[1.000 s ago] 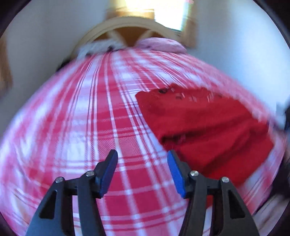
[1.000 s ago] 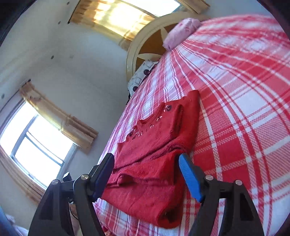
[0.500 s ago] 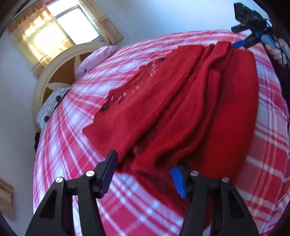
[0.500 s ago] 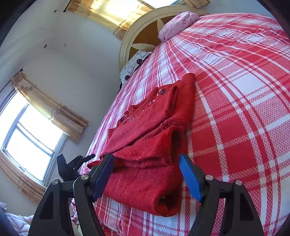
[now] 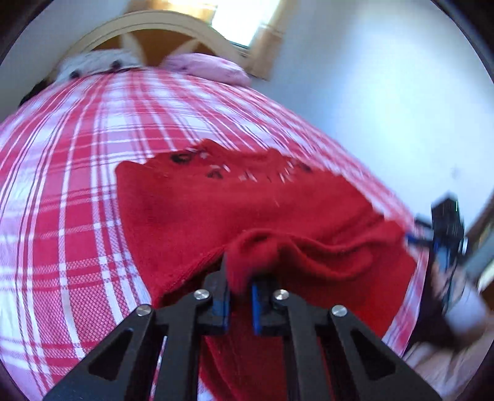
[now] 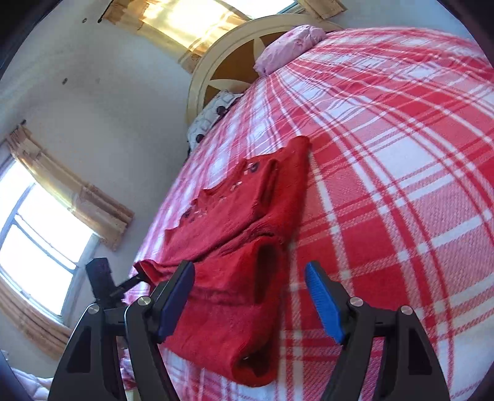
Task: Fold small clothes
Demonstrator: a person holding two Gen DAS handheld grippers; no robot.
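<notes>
Left tool (image 5: 240,297) just clamped; right tool (image 6: 250,303) agape.

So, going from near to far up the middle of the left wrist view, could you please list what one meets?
Left gripper, shut on a fold of the red sweater → checked bedspread → pink pillow → headboard.

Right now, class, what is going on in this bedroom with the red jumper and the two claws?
A person is folding a red jumper on a bed with a red-and-white checked blanket. The left claw has just closed its jaws and pinches a bunched edge of the jumper. The right claw is open, hovering at the jumper's opposite end, gripping nothing. The jumper is partly folded, not finished.
</notes>
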